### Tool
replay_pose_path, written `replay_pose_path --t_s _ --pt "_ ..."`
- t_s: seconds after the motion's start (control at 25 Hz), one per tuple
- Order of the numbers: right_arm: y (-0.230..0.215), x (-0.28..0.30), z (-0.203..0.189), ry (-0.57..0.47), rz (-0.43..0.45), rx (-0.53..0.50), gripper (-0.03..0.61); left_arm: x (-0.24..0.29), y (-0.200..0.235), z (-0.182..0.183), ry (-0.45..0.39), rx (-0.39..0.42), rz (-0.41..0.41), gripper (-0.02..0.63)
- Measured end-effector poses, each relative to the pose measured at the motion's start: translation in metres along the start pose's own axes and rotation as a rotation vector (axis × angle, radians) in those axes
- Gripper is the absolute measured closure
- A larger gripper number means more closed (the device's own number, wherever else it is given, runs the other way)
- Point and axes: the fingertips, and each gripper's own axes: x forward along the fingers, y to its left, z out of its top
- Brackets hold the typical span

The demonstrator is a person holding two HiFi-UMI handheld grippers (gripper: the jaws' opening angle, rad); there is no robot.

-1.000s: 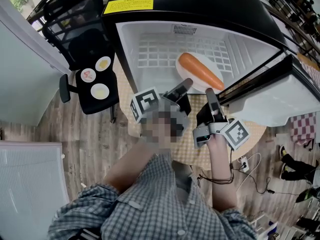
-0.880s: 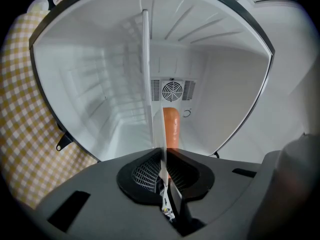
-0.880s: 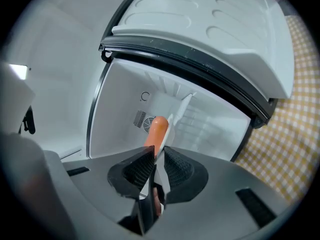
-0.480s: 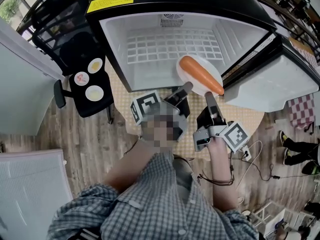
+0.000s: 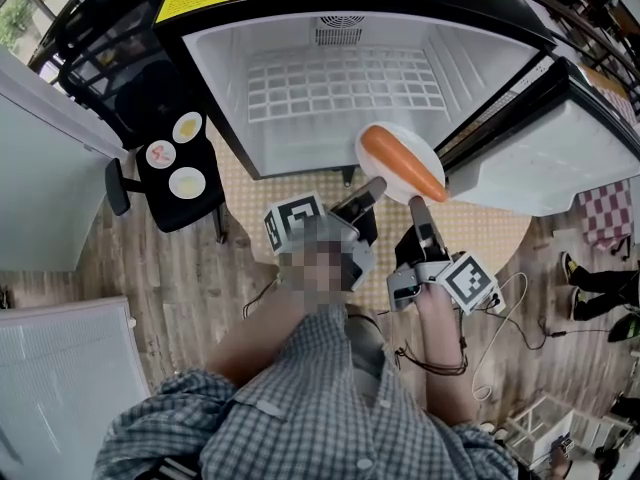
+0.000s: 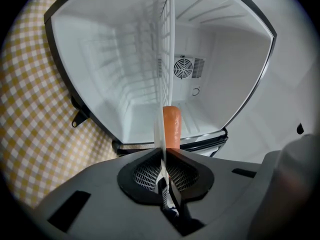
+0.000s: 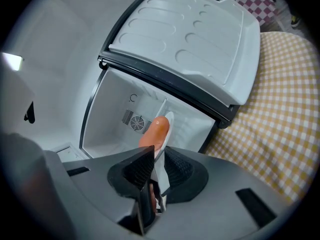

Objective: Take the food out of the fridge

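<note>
A white plate (image 5: 412,138) bearing orange food (image 5: 402,162) hangs just outside the open fridge (image 5: 340,78) — at its five o'clock. Left tool (image 5: 371,187) clamps its rim at seven o'clock, right tool (image 5: 416,206) at six.

Contents of chair plates (image 5: 174,183) too small to tell.

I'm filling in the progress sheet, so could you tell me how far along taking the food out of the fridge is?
Done: the fridge stands open, its wire shelf bare. In hand: the left claw, its jaws just tightened, and the right claw both clamp the rim of the plate carrying the carrot, held at the fridge's front edge. Left: setting it down somewhere, not yet done.
</note>
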Motion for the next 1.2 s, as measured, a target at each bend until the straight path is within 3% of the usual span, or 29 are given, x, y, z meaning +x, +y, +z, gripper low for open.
replay_pose_path --t_s 0.36,0.6,1.2 --pt "-0.03 -0.008 -0.018 0.023 -0.043 0.01 0.52 -0.001 0.034 -0.015 0.063 0.004 0.018 0.583" --pt "-0.054 -0.012 -0.032 0.036 -0.08 0.047 0.52 -0.004 0.064 -0.028 0.111 -0.037 0.069 0.583" --pt "-0.123 -0.033 -0.055 0.071 -0.271 0.1 0.52 0.001 0.13 -0.061 0.247 -0.074 0.189 0.578"
